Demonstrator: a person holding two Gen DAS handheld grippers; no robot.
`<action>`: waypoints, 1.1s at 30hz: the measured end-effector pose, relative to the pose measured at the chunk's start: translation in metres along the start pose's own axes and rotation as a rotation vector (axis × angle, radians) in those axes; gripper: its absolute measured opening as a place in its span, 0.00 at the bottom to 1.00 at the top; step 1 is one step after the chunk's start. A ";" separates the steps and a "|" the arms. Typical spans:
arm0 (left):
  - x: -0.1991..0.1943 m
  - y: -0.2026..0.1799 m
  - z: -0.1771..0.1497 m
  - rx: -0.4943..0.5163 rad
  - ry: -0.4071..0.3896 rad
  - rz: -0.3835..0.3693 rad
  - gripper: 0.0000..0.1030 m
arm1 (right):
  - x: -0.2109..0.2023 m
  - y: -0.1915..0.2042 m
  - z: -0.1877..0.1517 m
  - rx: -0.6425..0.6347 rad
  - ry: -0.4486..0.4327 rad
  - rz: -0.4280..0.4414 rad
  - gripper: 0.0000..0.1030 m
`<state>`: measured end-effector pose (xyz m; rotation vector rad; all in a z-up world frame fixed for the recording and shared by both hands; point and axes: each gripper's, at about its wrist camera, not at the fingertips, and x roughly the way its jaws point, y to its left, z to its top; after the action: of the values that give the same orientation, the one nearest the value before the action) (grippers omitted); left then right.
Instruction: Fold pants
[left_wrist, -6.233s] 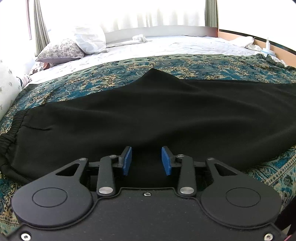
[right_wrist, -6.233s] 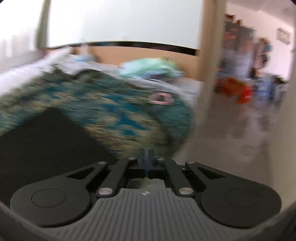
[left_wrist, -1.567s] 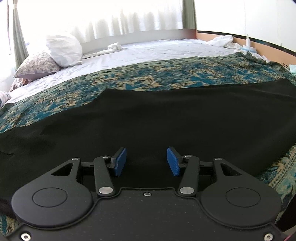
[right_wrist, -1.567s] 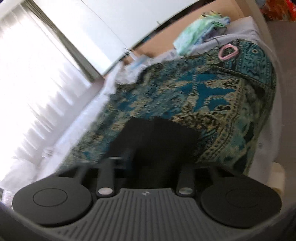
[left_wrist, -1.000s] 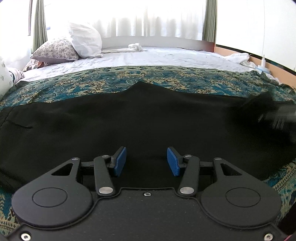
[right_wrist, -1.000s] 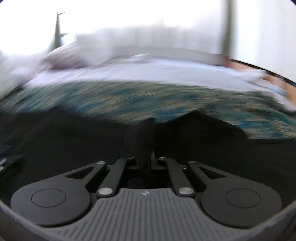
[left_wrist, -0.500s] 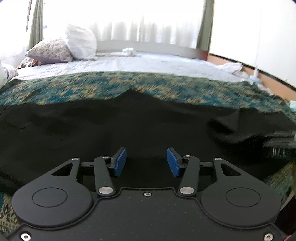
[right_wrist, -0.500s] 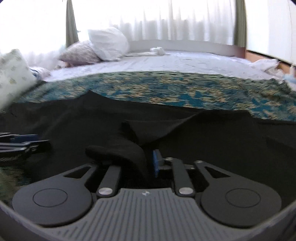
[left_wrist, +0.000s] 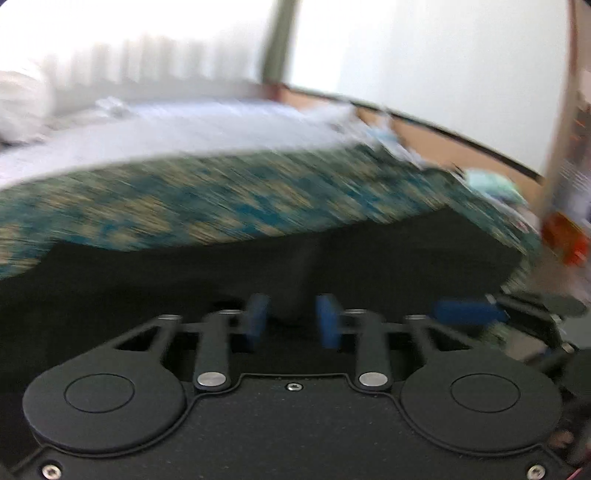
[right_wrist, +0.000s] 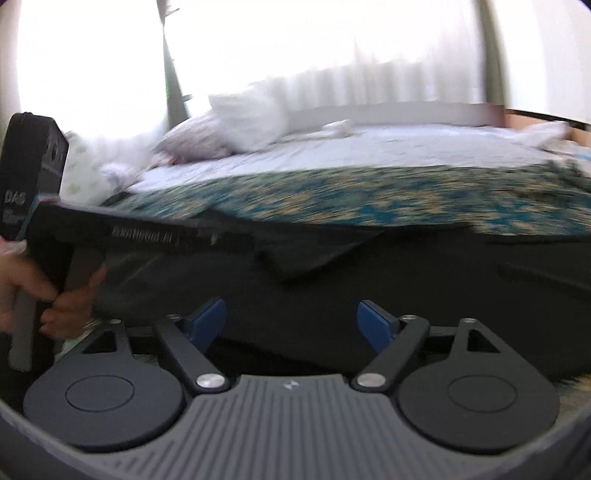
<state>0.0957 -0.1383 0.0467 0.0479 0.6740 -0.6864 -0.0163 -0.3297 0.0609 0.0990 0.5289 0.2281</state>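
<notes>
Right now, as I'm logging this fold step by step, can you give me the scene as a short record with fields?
garment: black pants, spread across the bed
surface: teal patterned bedspread
left gripper: jaws narrow, just been closing; a ridge of the pants stands between the pads, grip unclear through blur
right gripper: open wide, jaws just been opening, no cloth pinched
flap: raised fold of the pants near the left gripper's tip
background: white pillow

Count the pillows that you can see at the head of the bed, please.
2: a white pillow leaning on a patterned pillow beside it, by the curtain. Others may be hidden.
</notes>
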 end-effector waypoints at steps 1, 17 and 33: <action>0.009 -0.005 0.002 0.008 0.034 -0.026 0.17 | 0.000 -0.004 -0.002 0.000 -0.003 -0.056 0.72; 0.064 0.036 0.041 0.006 -0.002 0.488 0.18 | -0.036 -0.089 -0.016 0.256 -0.177 -0.379 0.70; -0.019 -0.012 -0.036 0.041 -0.003 0.290 0.34 | -0.048 -0.240 -0.020 0.577 -0.171 -0.828 0.70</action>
<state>0.0578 -0.1278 0.0315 0.1793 0.6342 -0.4206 -0.0214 -0.5737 0.0307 0.4422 0.4141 -0.7429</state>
